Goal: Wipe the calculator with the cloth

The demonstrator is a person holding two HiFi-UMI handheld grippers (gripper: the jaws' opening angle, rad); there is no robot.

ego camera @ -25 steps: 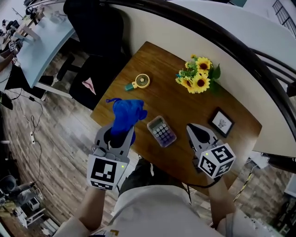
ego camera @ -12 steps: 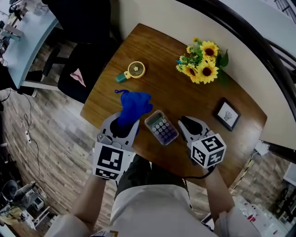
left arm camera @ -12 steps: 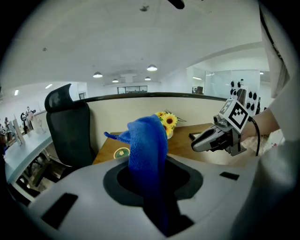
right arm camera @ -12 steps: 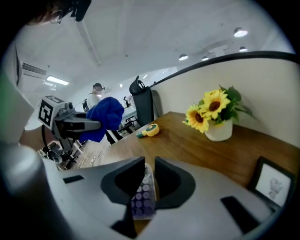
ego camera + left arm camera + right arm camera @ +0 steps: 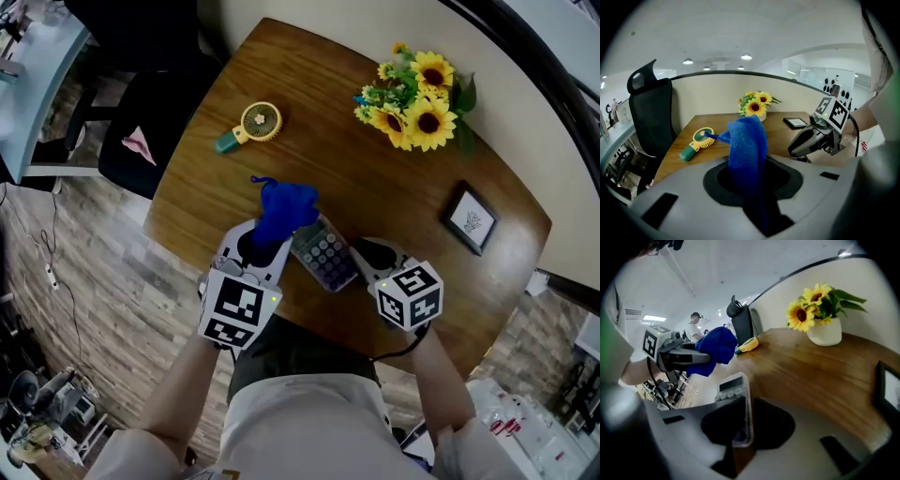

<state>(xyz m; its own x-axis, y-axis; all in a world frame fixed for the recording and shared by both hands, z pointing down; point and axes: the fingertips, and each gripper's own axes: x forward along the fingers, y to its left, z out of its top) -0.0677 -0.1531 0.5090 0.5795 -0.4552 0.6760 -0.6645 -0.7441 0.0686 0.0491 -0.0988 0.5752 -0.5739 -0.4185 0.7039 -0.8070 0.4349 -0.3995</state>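
Left tool (image 5: 255,246): clenching the blue cloth (image 5: 284,211), which is bunching upward just beside the calculator's left edge, seemingly readying a wipe. Right tool (image 5: 364,255): gripping the calculator (image 5: 325,255) by its right edge, apparently steadying it near the table's (image 5: 375,187) front edge.

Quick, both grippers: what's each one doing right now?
Left gripper: closed on the blue cloth.
Right gripper: closed on the calculator, gripped by one edge.
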